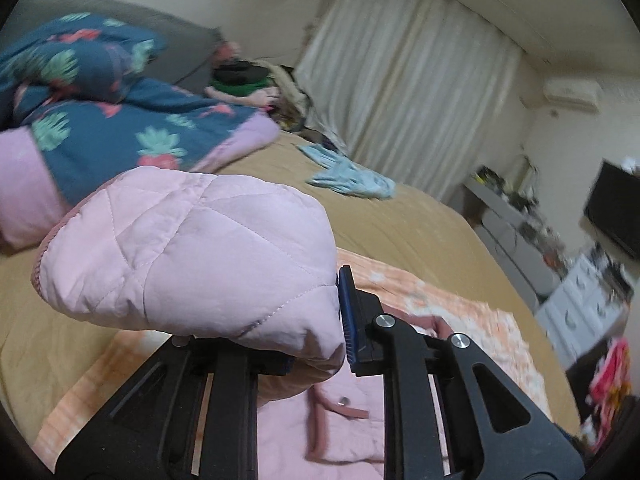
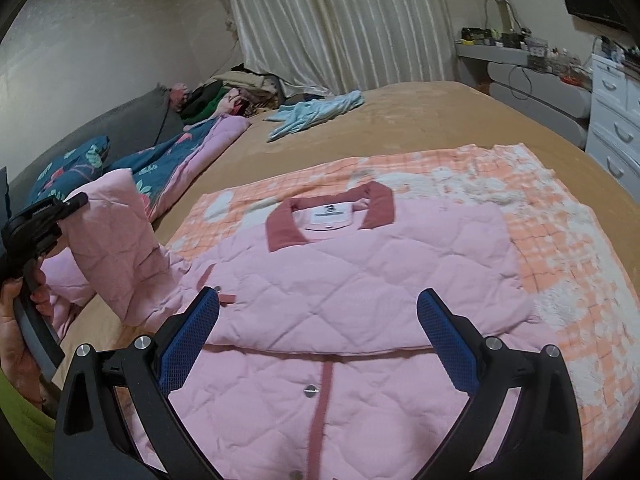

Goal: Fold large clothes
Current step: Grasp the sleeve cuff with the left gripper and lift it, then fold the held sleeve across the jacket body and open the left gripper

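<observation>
A pink quilted jacket (image 2: 360, 264) with a dark-pink collar (image 2: 332, 216) lies front-up on an orange checked blanket (image 2: 540, 216), its right side folded in. My left gripper (image 1: 316, 340) is shut on the jacket's sleeve (image 1: 200, 248) and holds it raised above the bed; the sleeve hides one of the gripper's two fingers. The right wrist view shows that gripper (image 2: 48, 216) at the left, in a person's hand, with the sleeve (image 2: 112, 240) hanging from it. My right gripper (image 2: 318, 300) stands open over the jacket's lower front, nothing between its blue pads.
The tan bed cover (image 2: 420, 120) spreads beyond the blanket. A blue floral quilt (image 1: 120, 128) lies on the left, and a light-blue garment (image 2: 316, 114) further back. Behind them are a pile of clothes (image 2: 236, 96) and curtains (image 2: 340, 20). White drawers (image 2: 616, 128) stand at the right.
</observation>
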Action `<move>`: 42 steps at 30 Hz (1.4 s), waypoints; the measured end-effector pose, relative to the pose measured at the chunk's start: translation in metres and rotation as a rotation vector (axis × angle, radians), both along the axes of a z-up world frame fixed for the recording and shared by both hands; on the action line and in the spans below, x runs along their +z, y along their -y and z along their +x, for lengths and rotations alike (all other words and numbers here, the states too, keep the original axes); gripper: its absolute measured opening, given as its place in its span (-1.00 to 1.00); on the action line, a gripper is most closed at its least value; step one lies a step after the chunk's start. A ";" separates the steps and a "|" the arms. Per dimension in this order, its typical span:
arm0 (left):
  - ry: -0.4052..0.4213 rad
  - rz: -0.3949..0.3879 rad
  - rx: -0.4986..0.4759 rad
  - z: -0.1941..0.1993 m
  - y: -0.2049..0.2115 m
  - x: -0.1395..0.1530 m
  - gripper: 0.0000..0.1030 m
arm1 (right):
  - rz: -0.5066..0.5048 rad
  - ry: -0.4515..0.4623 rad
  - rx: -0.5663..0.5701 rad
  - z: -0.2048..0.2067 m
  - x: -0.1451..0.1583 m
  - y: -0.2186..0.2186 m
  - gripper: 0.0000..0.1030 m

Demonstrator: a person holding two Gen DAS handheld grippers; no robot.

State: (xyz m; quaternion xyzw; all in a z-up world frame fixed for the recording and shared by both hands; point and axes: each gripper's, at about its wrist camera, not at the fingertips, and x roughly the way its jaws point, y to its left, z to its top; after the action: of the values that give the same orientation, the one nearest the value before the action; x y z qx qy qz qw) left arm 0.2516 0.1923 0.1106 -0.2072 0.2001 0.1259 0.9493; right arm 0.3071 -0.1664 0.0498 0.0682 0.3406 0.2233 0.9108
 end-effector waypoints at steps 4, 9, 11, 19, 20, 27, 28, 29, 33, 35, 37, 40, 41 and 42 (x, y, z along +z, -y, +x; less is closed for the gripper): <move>-0.021 0.053 -0.069 0.022 0.035 0.000 -0.79 | 0.026 -0.009 -0.028 0.003 -0.002 0.024 0.91; -0.054 0.116 -0.141 0.043 0.074 -0.006 -0.79 | 0.060 -0.008 -0.065 0.006 -0.002 0.050 0.91; -0.065 0.145 -0.173 0.048 0.088 -0.008 -0.79 | 0.069 -0.009 -0.075 0.005 -0.004 0.057 0.91; -0.139 0.238 -0.341 0.072 0.153 -0.037 -0.79 | 0.110 -0.032 -0.115 0.003 -0.020 0.090 0.91; -0.155 0.246 -0.359 0.076 0.160 -0.043 -0.79 | 0.111 -0.035 -0.120 0.003 -0.022 0.094 0.91; -0.280 0.281 -0.432 0.096 0.198 -0.093 -0.79 | 0.142 -0.066 -0.187 0.001 -0.041 0.131 0.91; -0.291 0.283 -0.434 0.095 0.202 -0.099 -0.79 | 0.144 -0.072 -0.197 0.001 -0.045 0.136 0.91; -0.304 0.287 -0.440 0.094 0.206 -0.106 -0.79 | 0.145 -0.077 -0.205 0.001 -0.047 0.139 0.91; -0.332 0.341 -0.451 0.093 0.221 -0.121 -0.79 | 0.147 -0.095 -0.245 0.000 -0.061 0.154 0.91; -0.348 0.380 -0.460 0.093 0.228 -0.128 -0.79 | 0.140 -0.101 -0.262 -0.001 -0.067 0.159 0.91; -0.368 0.414 -0.473 0.092 0.233 -0.133 -0.79 | 0.140 -0.107 -0.271 -0.001 -0.071 0.163 0.91; -0.404 0.460 -0.500 0.094 0.240 -0.144 -0.79 | 0.152 -0.122 -0.281 0.000 -0.078 0.168 0.91; -0.412 0.461 -0.507 0.095 0.241 -0.146 -0.79 | 0.154 -0.125 -0.286 0.000 -0.079 0.170 0.91; -0.423 0.464 -0.514 0.095 0.242 -0.149 -0.79 | 0.154 -0.126 -0.288 -0.001 -0.080 0.170 0.91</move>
State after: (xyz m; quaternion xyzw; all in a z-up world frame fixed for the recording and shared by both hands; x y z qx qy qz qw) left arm 0.3470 -0.0492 -0.0389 0.0997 0.4027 -0.0337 0.9093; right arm 0.3059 -0.3367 -0.0301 0.1998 0.3655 0.1112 0.9023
